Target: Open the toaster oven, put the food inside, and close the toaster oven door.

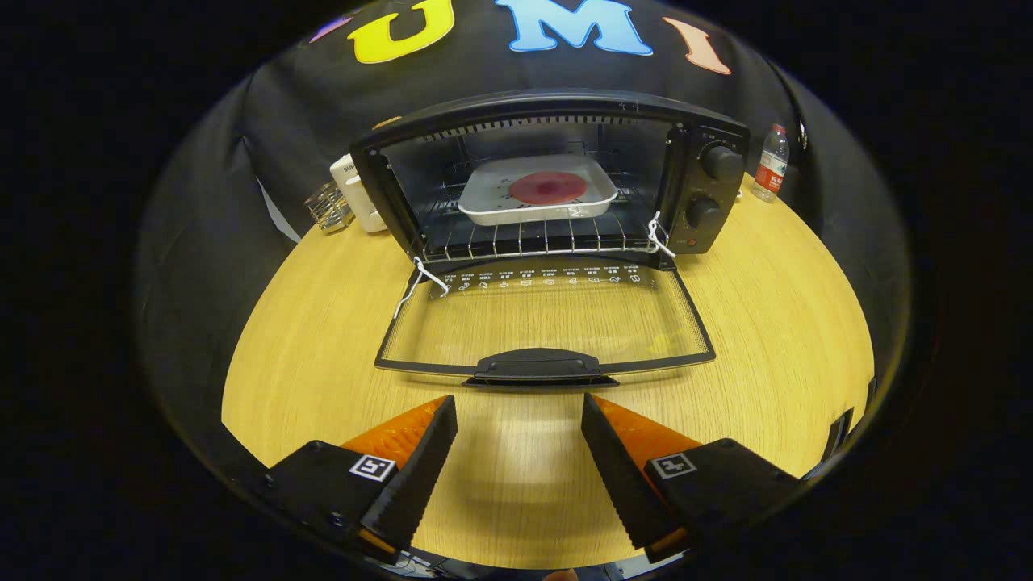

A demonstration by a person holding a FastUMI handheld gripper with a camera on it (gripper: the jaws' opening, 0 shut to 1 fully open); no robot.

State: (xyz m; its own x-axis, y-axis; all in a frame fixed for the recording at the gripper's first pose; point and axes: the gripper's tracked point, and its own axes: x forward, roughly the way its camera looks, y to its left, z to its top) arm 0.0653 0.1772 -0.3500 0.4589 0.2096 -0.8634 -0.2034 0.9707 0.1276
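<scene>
Glass oven door [545, 323] lowered just ahead of tongs [519, 411]; tongs apart, empty.

One toaster oven [557, 181], one tray [537, 194], one red food disc [547, 188], one water bottle [771, 164], two knobs [721, 163], possibly one glass rack [328, 206], upper left.

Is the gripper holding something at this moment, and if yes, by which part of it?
Nothing is held. The gripper is open, with only bare table between its fingers. The door handle of the open toaster oven lies just ahead, untouched.
</scene>
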